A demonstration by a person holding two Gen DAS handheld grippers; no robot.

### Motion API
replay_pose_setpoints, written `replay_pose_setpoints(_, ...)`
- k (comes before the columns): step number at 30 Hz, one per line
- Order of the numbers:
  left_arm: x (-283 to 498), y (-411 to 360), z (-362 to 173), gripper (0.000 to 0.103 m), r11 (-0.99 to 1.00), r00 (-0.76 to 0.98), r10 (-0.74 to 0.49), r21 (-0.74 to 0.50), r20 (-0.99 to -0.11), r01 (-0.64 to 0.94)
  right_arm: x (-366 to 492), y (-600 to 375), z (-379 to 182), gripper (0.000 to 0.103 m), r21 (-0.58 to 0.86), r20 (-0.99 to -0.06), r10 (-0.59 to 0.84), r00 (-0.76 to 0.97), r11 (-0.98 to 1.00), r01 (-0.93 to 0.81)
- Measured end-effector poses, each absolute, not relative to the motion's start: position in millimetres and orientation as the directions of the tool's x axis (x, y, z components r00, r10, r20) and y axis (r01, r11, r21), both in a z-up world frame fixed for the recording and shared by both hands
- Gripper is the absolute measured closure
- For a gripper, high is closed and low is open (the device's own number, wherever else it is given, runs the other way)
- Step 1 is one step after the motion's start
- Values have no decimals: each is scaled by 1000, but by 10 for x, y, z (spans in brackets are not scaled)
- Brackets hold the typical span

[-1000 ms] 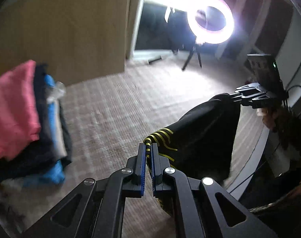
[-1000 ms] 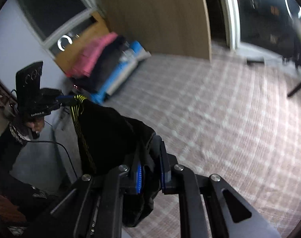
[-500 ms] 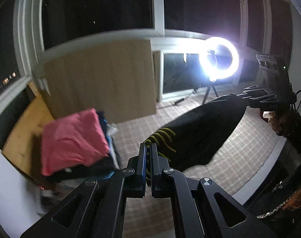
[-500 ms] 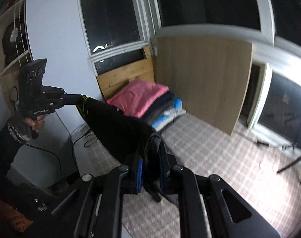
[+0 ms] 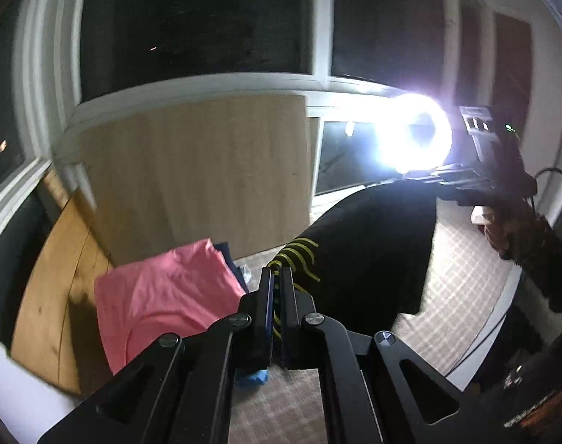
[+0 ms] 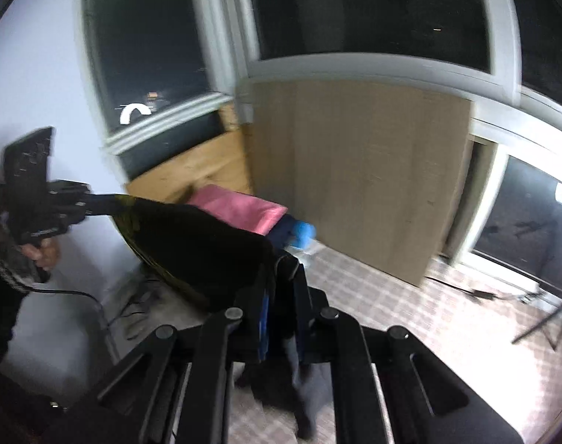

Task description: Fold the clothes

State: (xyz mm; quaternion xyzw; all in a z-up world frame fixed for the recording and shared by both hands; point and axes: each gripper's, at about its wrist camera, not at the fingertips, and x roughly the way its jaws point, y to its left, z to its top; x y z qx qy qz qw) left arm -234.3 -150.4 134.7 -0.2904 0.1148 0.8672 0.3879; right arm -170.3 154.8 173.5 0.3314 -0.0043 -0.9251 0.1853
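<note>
Two grippers share one black garment [image 5: 369, 259], stretched in the air between them: the left gripper [image 5: 276, 277] is pinched tight on the corner with yellow stripes, the right gripper [image 6: 282, 277] is clamped on the opposite plain corner. Its long axis runs from one hand across to the other, so neither is nearer. Below lies the checked bed cover [image 5: 462, 296]; at its far left corner sits a folded stack topped by a pink shirt [image 5: 162, 296], against a wooden board [image 6: 354, 170]. A ring light [image 5: 414, 137] glares beneath dark windows [image 6: 354, 7].
</note>
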Motion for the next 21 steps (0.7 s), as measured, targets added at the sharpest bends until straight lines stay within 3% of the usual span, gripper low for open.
replay_pose_setpoints(9, -2248, -669, 1236, 101, -530, -408, 685, -28, -603, -848, -1028, 2230, 1741, 100, 33, -617, -109, -779, -993, 113)
replay_pose_setpoints(12, -2175, -388, 1124, 101, -503, -367, 686, -45, -628, -863, -824, 2575, 1738, 100, 82, -660, -101, -745, -995, 62)
replay_pose_setpoints(16, -1998, -266, 872, 101, -491, -316, 676, -88, -666, -867, -609, 2950, 1244, 98, 139, -743, -112, -660, -990, 12)
replay_pose_setpoints(20, -1647, -358, 430, 101, -522, -278, 614, -116, -738, -845, -442, 3253, 698, 74, 190, -816, -139, -561, -981, -33)
replay_pose_setpoints(21, -1574, -413, 313, 101, -543, -273, 592, -125, -758, -830, -445, 3281, 529, 74, 199, -832, -150, -533, -979, -36)
